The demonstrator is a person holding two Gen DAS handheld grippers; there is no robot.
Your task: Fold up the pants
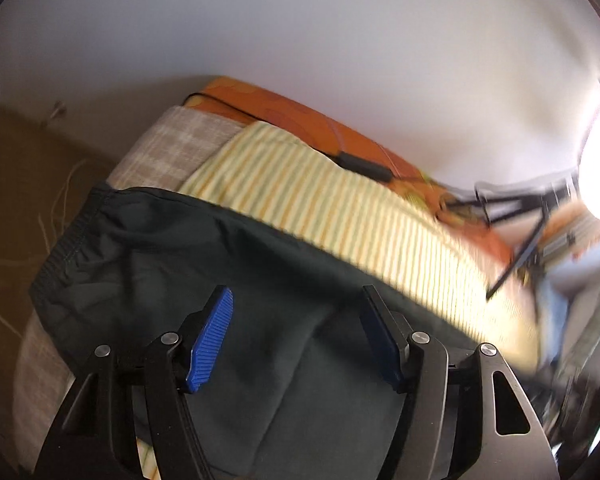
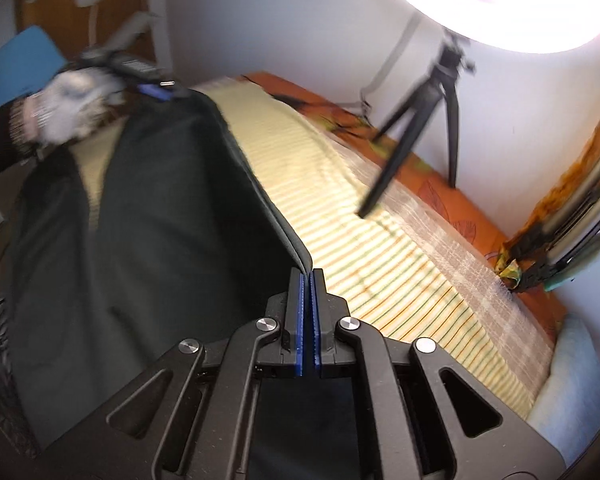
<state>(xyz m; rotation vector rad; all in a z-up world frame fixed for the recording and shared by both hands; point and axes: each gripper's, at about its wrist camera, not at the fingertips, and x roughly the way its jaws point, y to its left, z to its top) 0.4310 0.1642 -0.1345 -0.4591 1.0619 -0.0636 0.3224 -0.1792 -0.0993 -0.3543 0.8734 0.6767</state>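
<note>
Two tools share one garment here, and only one of them has a hold. Biggest in view is the bed, spread with a yellow striped sheet (image 2: 380, 240) over an orange patterned cover (image 1: 300, 116). On it lie the dark pants (image 2: 140, 220), spread across the sheet, with the elastic waistband (image 1: 66, 248) hanging toward the bed's edge in the left wrist view.

The main risk, as I judge it, is the fold going crooked. The right tool (image 2: 308, 280) has its blue pads pressed together on a doubled edge of the pants, while the left tool (image 1: 296, 312) hovers with its pads well apart and nothing between them. If the right side pulls alone, the loose end may drag, bunch or slide off the bed by its waistband. The thin pinch could also slip free of the slick fabric.

A second hazard is the black tripod (image 2: 420, 120) standing on the bed near the far wall; a wide sweep of cloth could catch a leg.

Pose: the right tool points along the pants' edge, low over the sheet. The gloved left hand (image 2: 72, 108) holds its tool tilted down over the far end of the pants.
</note>
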